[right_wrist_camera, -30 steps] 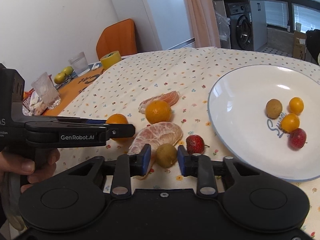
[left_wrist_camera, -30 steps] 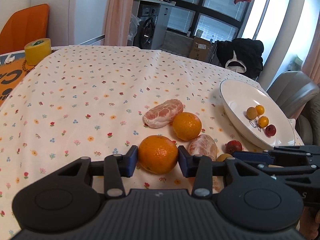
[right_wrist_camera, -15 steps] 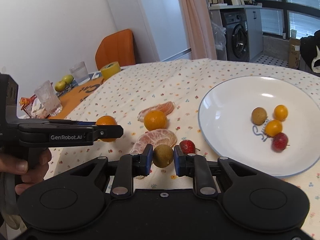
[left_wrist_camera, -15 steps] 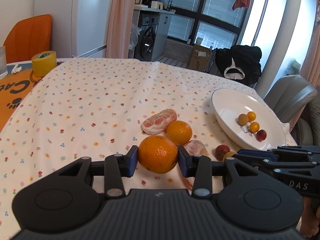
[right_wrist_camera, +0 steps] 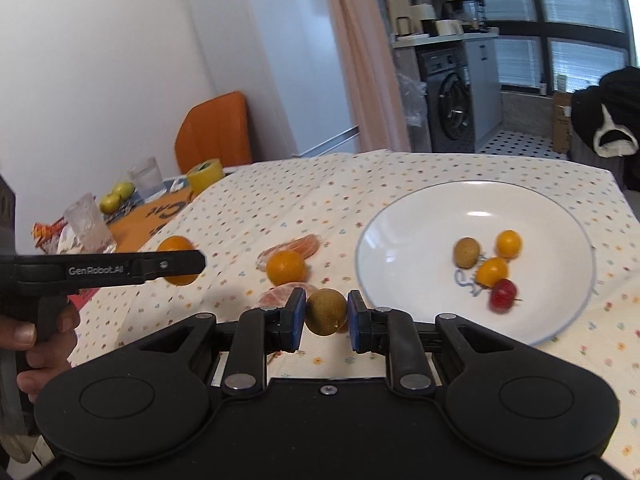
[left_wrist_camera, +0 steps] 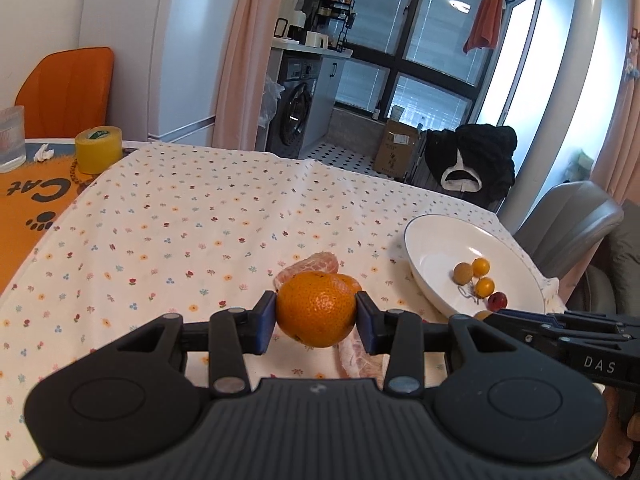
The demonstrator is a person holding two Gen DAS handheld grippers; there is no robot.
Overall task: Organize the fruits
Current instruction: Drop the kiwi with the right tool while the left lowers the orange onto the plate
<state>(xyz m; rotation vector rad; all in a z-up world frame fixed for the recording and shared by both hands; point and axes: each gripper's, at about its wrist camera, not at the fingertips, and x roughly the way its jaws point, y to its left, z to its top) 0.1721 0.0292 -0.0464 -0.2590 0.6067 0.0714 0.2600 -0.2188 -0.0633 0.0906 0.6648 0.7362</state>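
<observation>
Dimpled orange (left_wrist_camera: 316, 310), clamped in left claw (left_wrist_camera: 316, 316)

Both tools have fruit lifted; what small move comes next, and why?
Probably carry the right tool rightward over the white plate and release its brown fruit: the plate lies close to its right and already holds a similar brown fruit. The left tool, holding the orange, can follow.

Four fruits (right_wrist_camera: 488, 270) in plate (right_wrist_camera: 400, 240)
</observation>
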